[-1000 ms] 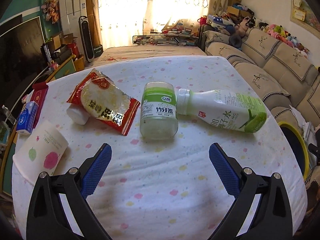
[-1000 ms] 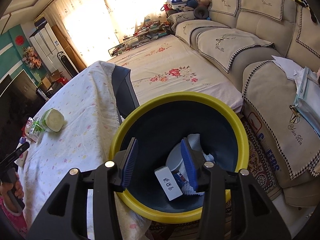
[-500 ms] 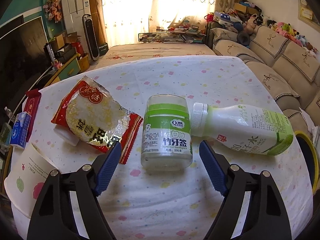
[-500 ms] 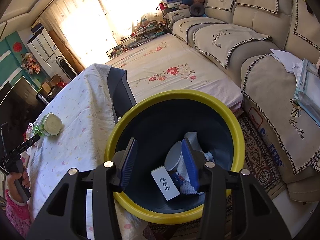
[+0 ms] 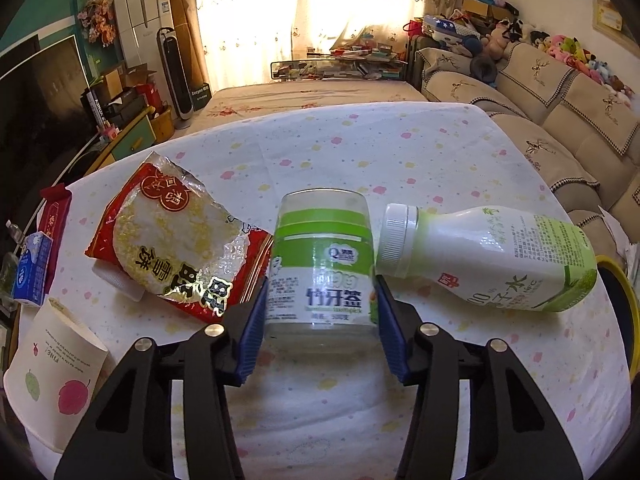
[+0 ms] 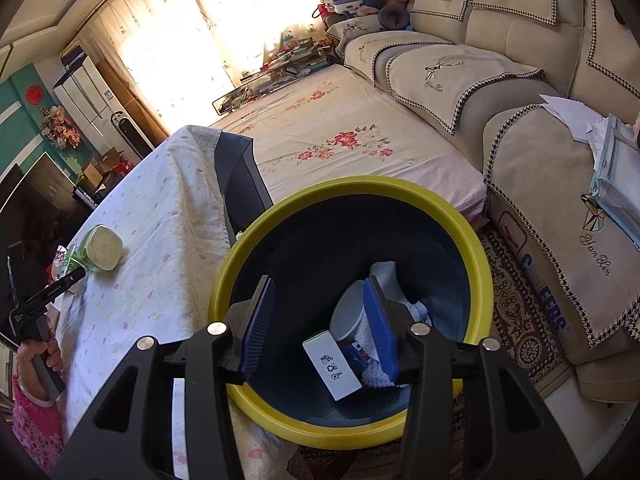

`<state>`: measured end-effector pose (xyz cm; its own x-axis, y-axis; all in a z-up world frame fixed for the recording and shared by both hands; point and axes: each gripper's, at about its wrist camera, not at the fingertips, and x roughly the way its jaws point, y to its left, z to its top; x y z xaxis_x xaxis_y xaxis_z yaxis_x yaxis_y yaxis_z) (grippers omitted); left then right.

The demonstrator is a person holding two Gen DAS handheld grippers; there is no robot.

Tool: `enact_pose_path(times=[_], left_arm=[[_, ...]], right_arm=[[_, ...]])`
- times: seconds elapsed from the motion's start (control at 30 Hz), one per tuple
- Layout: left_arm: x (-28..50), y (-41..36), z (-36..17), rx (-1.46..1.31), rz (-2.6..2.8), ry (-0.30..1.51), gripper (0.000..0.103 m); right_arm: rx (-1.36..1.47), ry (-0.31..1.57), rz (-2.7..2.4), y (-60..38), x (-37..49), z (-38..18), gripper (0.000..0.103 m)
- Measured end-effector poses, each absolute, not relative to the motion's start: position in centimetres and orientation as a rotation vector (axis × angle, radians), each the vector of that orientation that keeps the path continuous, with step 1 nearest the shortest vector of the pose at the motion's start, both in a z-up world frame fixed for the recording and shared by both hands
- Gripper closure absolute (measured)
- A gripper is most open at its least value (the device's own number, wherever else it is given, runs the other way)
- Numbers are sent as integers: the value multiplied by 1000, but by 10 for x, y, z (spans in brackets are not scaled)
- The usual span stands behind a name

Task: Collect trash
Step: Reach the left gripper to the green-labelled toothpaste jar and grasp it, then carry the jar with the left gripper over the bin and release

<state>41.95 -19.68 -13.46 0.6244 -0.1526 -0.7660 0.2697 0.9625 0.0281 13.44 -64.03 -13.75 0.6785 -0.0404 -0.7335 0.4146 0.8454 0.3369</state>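
Observation:
A clear toothpick jar with a green label [image 5: 322, 268] lies on its side on the table. My left gripper [image 5: 320, 304] has closed its blue pads on both sides of the jar's base. A white and green drink bottle [image 5: 488, 258] lies to the jar's right, cap touching it. A red rice-cracker packet [image 5: 176, 232] lies to the left. My right gripper [image 6: 318, 320] is open and empty above a yellow-rimmed bin [image 6: 260, 232] holding a white box [image 6: 332, 364], tissue and other trash.
A paper cup [image 5: 52, 368] lies at the table's near left, with a blue carton [image 5: 32, 268] and a red packet [image 5: 56, 216] at the left edge. The bin rim [image 5: 624, 292] shows beyond the table's right edge. A sofa [image 6: 540, 120] stands right of the bin.
My left gripper moved forward to the toothpick jar and narrowed its jaws from wide open to closed on it. My right gripper stayed open over the bin.

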Motion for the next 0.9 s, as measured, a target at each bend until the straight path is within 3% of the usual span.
enact_pose_path(times=[0.57,0.9], left_arm=[[302,-180,-88,119,-338,796,54],[224,-250,-59,174,-538,754,54]], right_arm=[[500,757,-217,-628,122,-123,59],[499,698,-220,-636,94,-105,58]])
